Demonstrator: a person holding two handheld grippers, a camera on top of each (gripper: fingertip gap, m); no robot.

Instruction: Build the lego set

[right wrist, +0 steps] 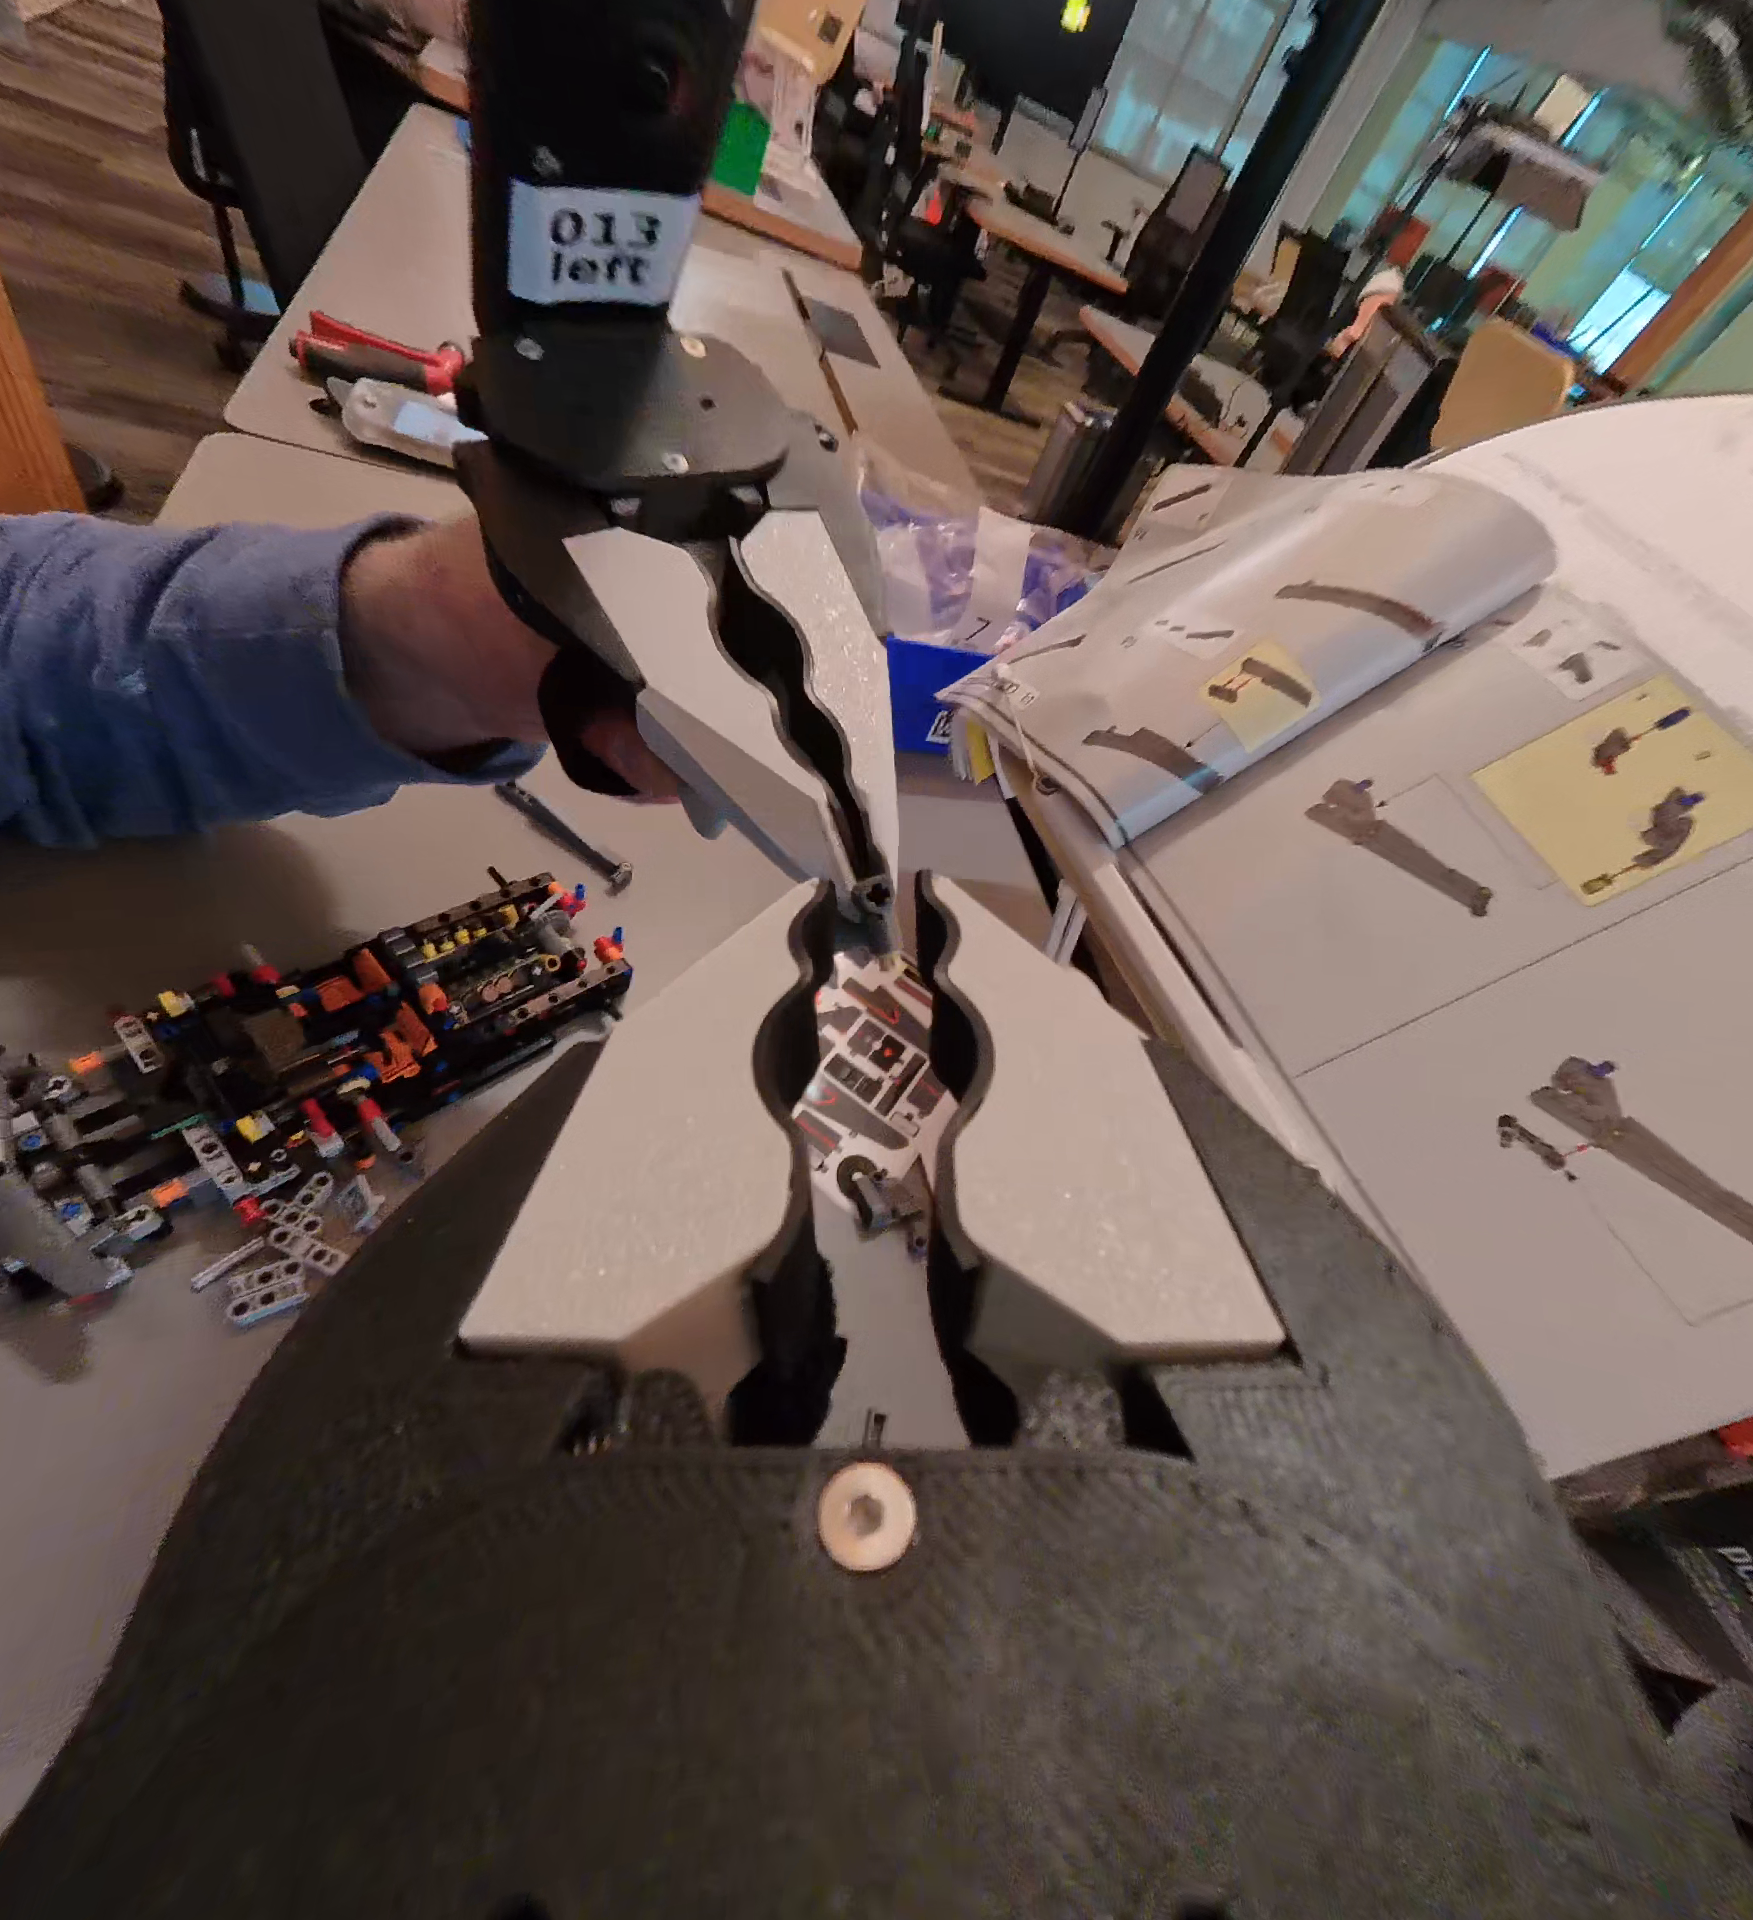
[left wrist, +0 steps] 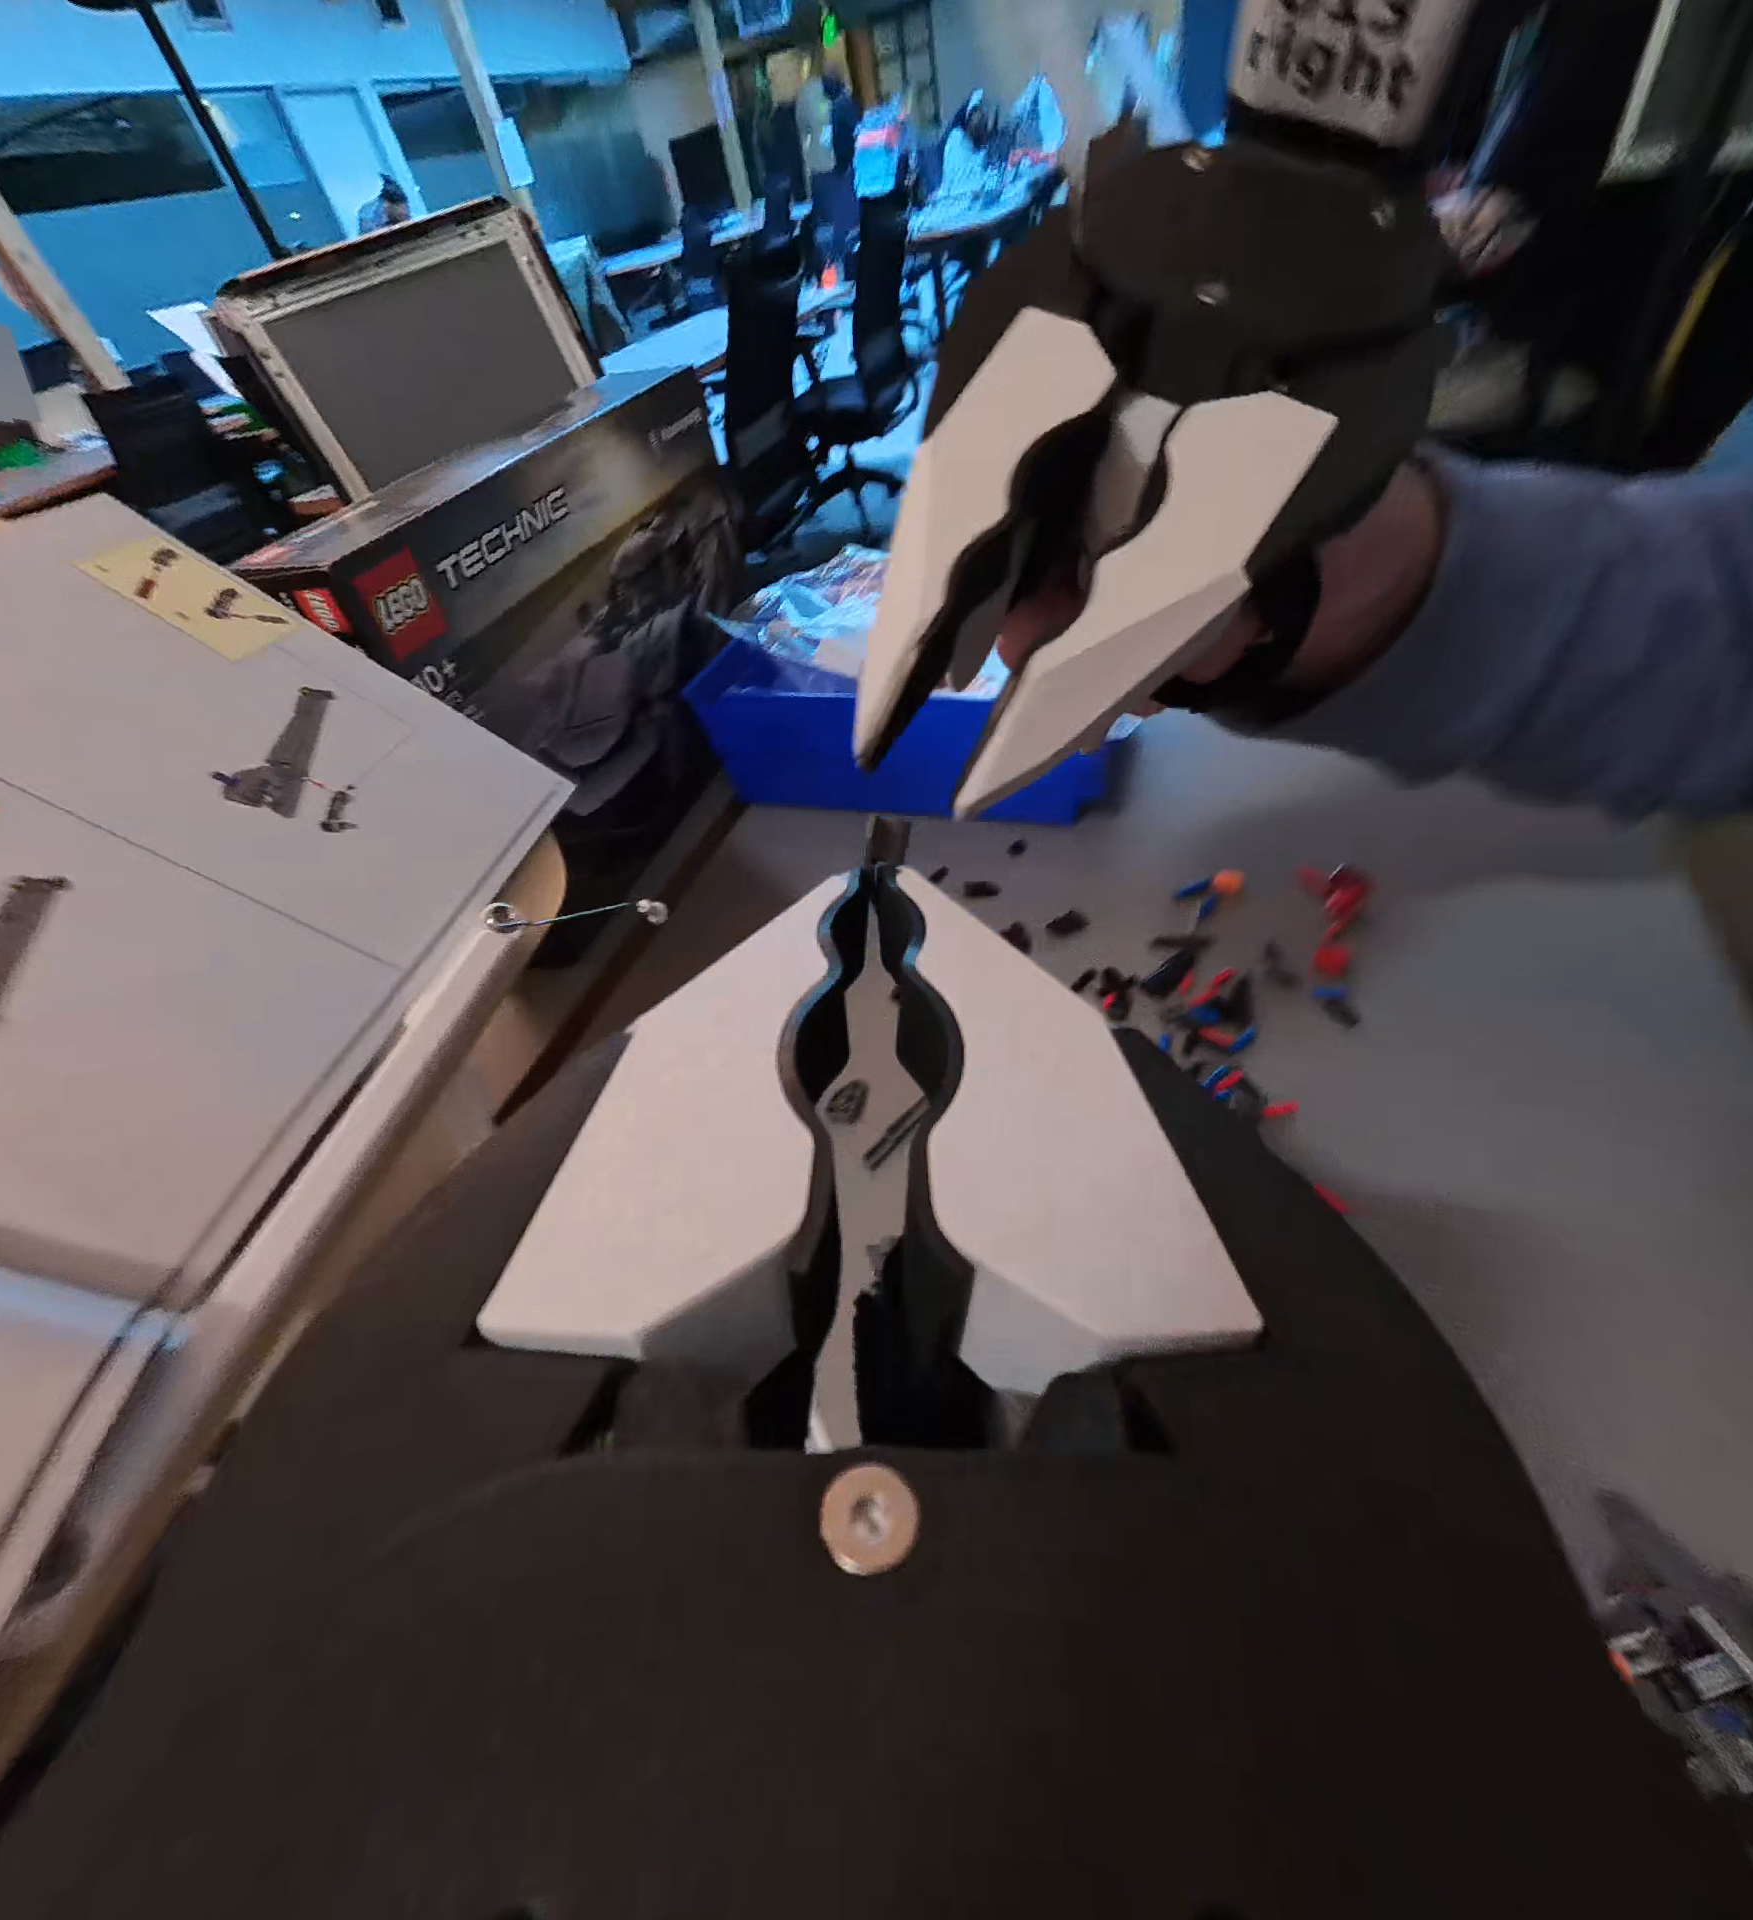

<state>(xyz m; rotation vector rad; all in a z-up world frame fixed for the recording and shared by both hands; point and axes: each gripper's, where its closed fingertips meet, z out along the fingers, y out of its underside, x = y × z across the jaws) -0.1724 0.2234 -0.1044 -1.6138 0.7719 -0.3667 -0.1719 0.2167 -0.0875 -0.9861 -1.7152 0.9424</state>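
My left gripper (left wrist: 872, 881) is shut on a small dark grey lego connector (left wrist: 883, 840) that sticks out past its fingertips. In the right wrist view the left gripper (right wrist: 864, 873) comes down from the upper left, and the connector (right wrist: 874, 906) shows a cross-shaped hole at its end. My right gripper (right wrist: 872, 888) is open, and the connector stands between its fingertips. There is a clear gap on the right side. In the left wrist view the right gripper (left wrist: 916, 779) hangs just above the connector, jaws apart.
An open instruction booklet (right wrist: 1474, 935) lies at the right. A partly built lego model (right wrist: 280, 1060) and a sticker sheet (right wrist: 872, 1070) lie on the grey table. Loose small pieces (left wrist: 1236, 987), a blue bin (left wrist: 830, 748) and the set's box (left wrist: 498, 582) lie farther off. The partly built lego model (right wrist: 280, 1060) lies around 25 cm away from my left fingertips.
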